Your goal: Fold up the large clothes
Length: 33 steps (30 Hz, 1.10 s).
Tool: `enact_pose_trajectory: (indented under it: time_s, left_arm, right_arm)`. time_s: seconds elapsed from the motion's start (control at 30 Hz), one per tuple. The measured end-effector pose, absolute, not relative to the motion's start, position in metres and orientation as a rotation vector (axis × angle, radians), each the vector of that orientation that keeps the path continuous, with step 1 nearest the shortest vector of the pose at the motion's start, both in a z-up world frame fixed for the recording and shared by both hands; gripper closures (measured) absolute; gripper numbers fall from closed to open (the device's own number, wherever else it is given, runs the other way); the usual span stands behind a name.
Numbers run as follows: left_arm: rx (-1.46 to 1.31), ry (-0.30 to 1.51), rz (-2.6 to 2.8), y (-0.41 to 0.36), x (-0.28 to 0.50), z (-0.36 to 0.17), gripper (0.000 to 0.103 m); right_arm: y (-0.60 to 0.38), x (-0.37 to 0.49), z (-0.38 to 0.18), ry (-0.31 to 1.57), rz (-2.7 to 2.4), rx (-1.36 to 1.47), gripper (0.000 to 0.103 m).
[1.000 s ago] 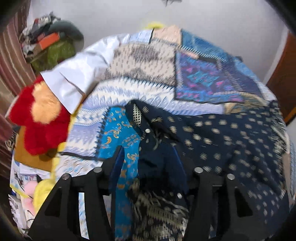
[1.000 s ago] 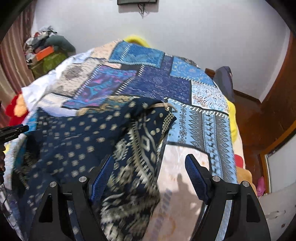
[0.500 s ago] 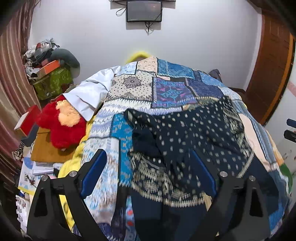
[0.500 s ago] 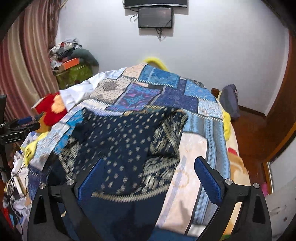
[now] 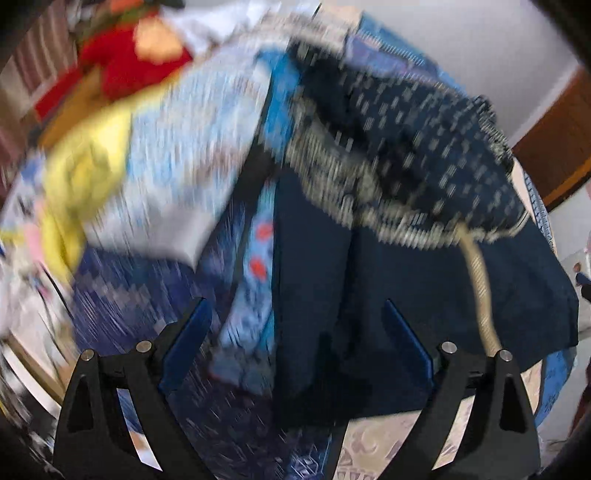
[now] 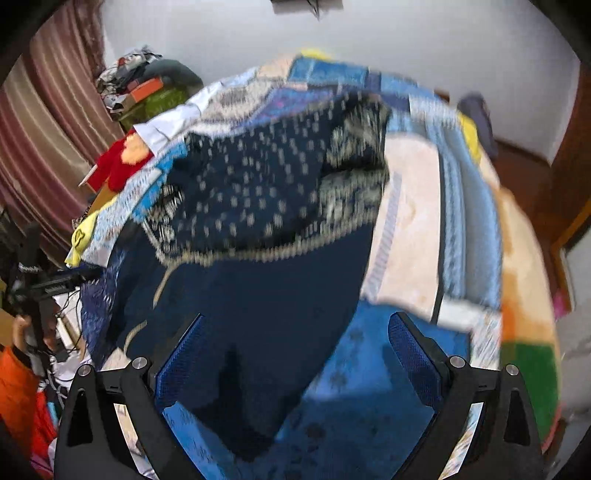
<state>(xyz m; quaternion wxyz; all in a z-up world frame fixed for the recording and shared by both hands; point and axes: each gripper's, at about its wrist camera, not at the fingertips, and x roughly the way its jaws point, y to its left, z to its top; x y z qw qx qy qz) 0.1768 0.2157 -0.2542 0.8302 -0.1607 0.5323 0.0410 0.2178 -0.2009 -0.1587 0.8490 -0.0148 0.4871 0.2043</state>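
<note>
While both views blur, the navy garment (image 6: 258,229) lies spread on the bed (image 6: 413,221) over a patchwork quilt (image 5: 177,155), its dotted part toward twelve o'clock. The left gripper (image 5: 295,332) and right gripper (image 6: 295,339) have their fingers spread wide above it, grasping nothing. A red plush toy (image 5: 122,62) sits at eleven o'clock.

Motion blur is smearing the patchwork bedspread (image 5: 173,155) and the red plush toy (image 5: 122,62) in the left wrist view; their patterns are reading as streaks. The navy garment (image 6: 258,280) is blurring along its patterned border, its lower hem hiding behind the right gripper (image 6: 295,354). The wall screen (image 6: 306,3) is getting cropped by the top edge.
</note>
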Motion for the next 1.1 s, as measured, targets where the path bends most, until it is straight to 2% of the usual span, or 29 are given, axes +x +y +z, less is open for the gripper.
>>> enact_pose_trajectory:
  time_s: [0.1, 0.17, 0.2, 0.27, 0.33, 0.37, 0.43, 0.47, 0.5, 0.53, 0.63, 0.93, 1.1]
  left_arm:
    - [-0.416, 1.190, 0.070, 0.214, 0.167, -0.284, 0.010]
    - [-0.453, 1.221, 0.040, 0.209, 0.163, -0.298, 0.018]
    - [-0.461, 1.234, 0.025, 0.206, 0.162, -0.303, 0.025]
    - [-0.468, 1.251, -0.003, 0.198, 0.159, -0.312, 0.033]
    - [-0.482, 1.247, -0.027, 0.193, 0.157, -0.316, 0.047]
    - [-0.492, 1.242, -0.040, 0.189, 0.157, -0.316, 0.051]
    - [-0.499, 1.230, -0.060, 0.183, 0.157, -0.314, 0.071]
    - [-0.496, 1.226, -0.076, 0.180, 0.157, -0.311, 0.077]
    - [-0.485, 1.223, -0.077, 0.177, 0.158, -0.308, 0.087]
    - [-0.458, 1.219, -0.077, 0.173, 0.160, -0.303, 0.093]
    - [-0.428, 1.198, -0.100, 0.165, 0.166, -0.287, 0.094]
    - [-0.344, 0.971, -0.156, 0.169, 0.190, -0.181, 0.094]
    - [-0.325, 0.831, -0.129, 0.191, 0.239, -0.129, 0.095]
  right_arm:
    - [-0.205, 0.213, -0.175, 1.079, 0.452, 0.027, 0.006]
    - [-0.206, 0.210, -0.184, 1.109, 0.480, 0.077, 0.006]
    - [-0.204, 0.209, -0.184, 1.103, 0.483, 0.073, 0.006]
    - [-0.196, 0.204, -0.183, 1.086, 0.509, 0.016, 0.012]
    - [-0.189, 0.199, -0.182, 1.074, 0.538, -0.019, 0.025]
    - [-0.185, 0.198, -0.182, 1.072, 0.547, -0.026, 0.028]
    - [-0.178, 0.196, -0.184, 1.060, 0.544, -0.054, 0.042]
    - [-0.175, 0.194, -0.185, 1.051, 0.539, -0.071, 0.047]
    - [-0.173, 0.193, -0.184, 1.041, 0.539, -0.077, 0.058]
    - [-0.171, 0.193, -0.183, 1.033, 0.549, -0.073, 0.068]
    - [-0.169, 0.193, -0.179, 1.023, 0.588, -0.056, 0.087]
    - [-0.175, 0.216, -0.144, 0.915, 0.647, 0.036, 0.091]
    - [-0.180, 0.254, -0.117, 0.831, 0.611, 0.068, 0.091]
